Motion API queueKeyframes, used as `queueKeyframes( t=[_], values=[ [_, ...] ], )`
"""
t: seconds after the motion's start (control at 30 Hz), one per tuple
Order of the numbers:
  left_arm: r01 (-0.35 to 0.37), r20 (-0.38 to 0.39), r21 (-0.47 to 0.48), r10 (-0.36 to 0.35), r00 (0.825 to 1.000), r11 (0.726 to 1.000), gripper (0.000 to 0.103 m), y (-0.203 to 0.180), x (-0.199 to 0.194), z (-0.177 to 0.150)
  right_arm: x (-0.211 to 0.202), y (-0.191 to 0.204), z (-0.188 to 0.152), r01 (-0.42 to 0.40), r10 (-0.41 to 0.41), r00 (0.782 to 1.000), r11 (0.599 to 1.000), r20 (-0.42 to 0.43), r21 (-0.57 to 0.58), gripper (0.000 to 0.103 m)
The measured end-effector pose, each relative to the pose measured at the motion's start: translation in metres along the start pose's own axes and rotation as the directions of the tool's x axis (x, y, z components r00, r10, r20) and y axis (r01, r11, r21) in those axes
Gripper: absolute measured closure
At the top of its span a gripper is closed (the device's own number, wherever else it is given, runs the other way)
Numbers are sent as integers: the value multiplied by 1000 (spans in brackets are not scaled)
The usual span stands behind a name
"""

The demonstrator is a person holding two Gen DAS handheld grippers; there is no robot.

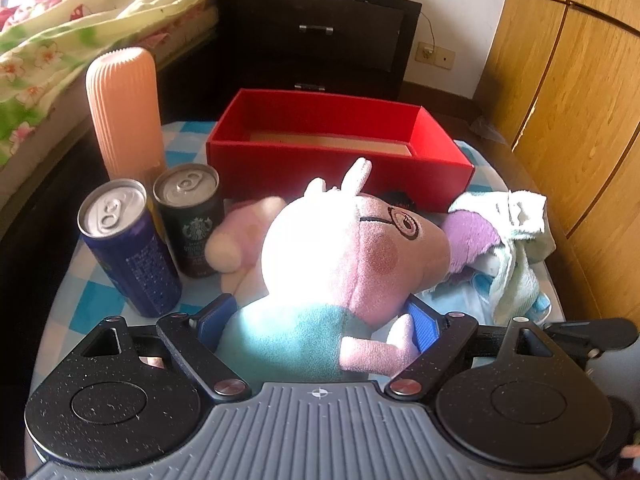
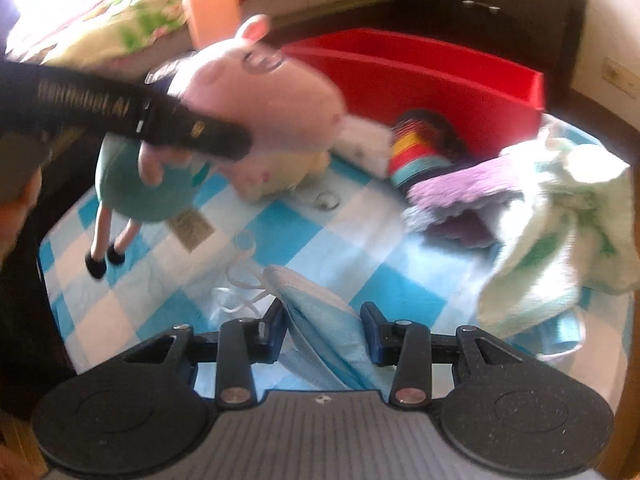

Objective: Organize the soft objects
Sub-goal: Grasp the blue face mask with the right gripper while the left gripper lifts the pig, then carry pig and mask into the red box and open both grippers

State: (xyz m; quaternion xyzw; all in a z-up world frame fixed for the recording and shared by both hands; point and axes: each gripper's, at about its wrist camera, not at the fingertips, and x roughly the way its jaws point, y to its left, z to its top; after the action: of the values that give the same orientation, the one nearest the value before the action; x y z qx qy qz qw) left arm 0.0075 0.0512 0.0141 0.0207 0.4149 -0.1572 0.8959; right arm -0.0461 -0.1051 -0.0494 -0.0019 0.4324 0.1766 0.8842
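Note:
A pink pig plush (image 1: pixel 340 248) in a teal dress sits between the blue pads of my left gripper (image 1: pixel 320 316), which is shut on its body. In the right wrist view the pig plush (image 2: pixel 256 92) hangs above the table, legs dangling, with one black finger (image 2: pixel 192 130) of the left gripper across it. My right gripper (image 2: pixel 324 320) is shut on a light blue face mask (image 2: pixel 328 336), which stands on edge between the pads. The open red box (image 1: pixel 340 168) stands just behind the plush.
On the blue-checked cloth (image 2: pixel 280 232) lie a smaller pink plush (image 2: pixel 272 176), a striped knitted item (image 2: pixel 416 148), a purple cloth (image 2: pixel 460 196) and a pale green towel (image 2: pixel 560 216). Two cans (image 1: pixel 128 248) and a peach ribbed cylinder (image 1: pixel 124 112) stand left. A wooden wardrobe (image 1: pixel 568 120) is on the right.

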Motion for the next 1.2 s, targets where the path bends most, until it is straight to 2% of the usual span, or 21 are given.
queueKeyframes(
  t=[0.13,0.27,0.63,0.8,0.93,1.2],
  values=[
    [-11,35,9,10,999,1000,19,-6,-4,7,-17,-8,13,17,-21,997,999,76,52,86],
    [-12,77,4,12,997,1000,19,-11,-9,18,-34,-13,30,52,-64,984,995,167,79,86],
    [-47,120,-4,47,992,999,19,-27,2,36,-40,-26,57,157,-181,963,979,201,129,86],
    [-66,137,-17,68,988,998,19,-29,5,41,-49,-31,66,224,-251,937,965,244,134,86],
    [-99,163,-17,100,982,995,19,-31,6,47,-53,-30,76,290,-314,905,949,286,124,86],
    [-119,185,-42,125,975,992,19,-28,21,71,-44,-39,108,341,-370,875,929,312,144,86]
  ],
)
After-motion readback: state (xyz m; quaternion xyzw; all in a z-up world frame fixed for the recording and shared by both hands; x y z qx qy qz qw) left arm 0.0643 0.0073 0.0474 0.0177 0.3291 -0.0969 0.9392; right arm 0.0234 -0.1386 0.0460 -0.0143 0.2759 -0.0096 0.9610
